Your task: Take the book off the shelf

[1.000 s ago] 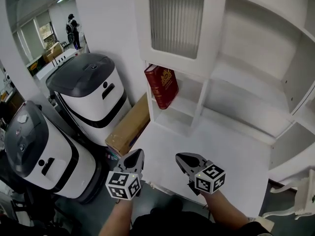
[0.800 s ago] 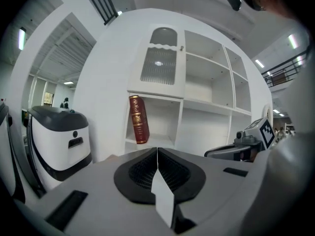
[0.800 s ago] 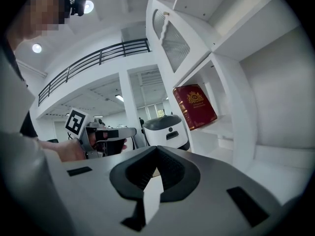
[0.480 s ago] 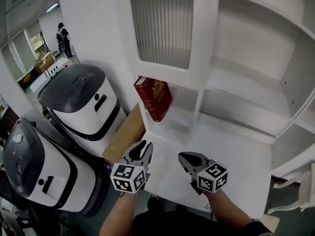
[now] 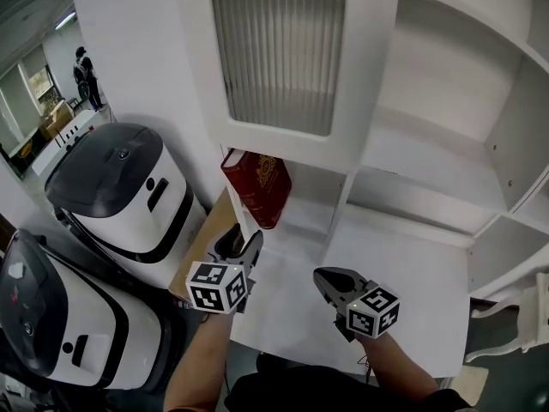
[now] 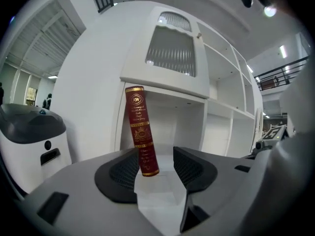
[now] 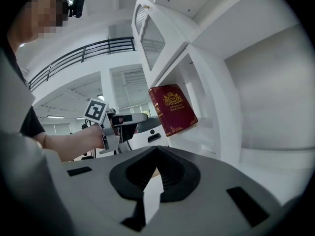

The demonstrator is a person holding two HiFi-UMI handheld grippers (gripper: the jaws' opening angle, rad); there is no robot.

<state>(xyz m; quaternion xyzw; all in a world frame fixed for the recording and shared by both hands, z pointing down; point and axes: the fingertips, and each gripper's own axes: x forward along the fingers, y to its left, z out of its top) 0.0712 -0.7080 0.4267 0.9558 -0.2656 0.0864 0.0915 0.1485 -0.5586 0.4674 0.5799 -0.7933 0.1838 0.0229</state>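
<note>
A dark red book [image 5: 256, 187] with gold print leans in the lower left cubby of the white shelf unit [image 5: 429, 170]. My left gripper [image 5: 239, 242] is just in front of that cubby, pointing at the book. Its jaws are opening. In the left gripper view the book's spine [image 6: 140, 129] stands upright just ahead of the left gripper [image 6: 156, 165], its foot showing through the gap, and the pads do not touch it. My right gripper [image 5: 329, 279] hovers over the white counter with its jaws shut and nothing in them. The right gripper [image 7: 156, 154] view shows the book [image 7: 172, 109] and the left gripper [image 7: 129, 120].
A cabinet door with ribbed glass [image 5: 279, 54] hangs above the book's cubby. Two white-and-grey machines [image 5: 116, 187] [image 5: 43, 316] and a cardboard box [image 5: 199, 243] stand left of the shelf. The white counter [image 5: 412, 281] stretches to the right. A person [image 5: 86, 80] stands far back.
My left gripper has moved forward and up to the book's cubby and its jaws have opened. The right gripper has stayed low over the counter, shut.
</note>
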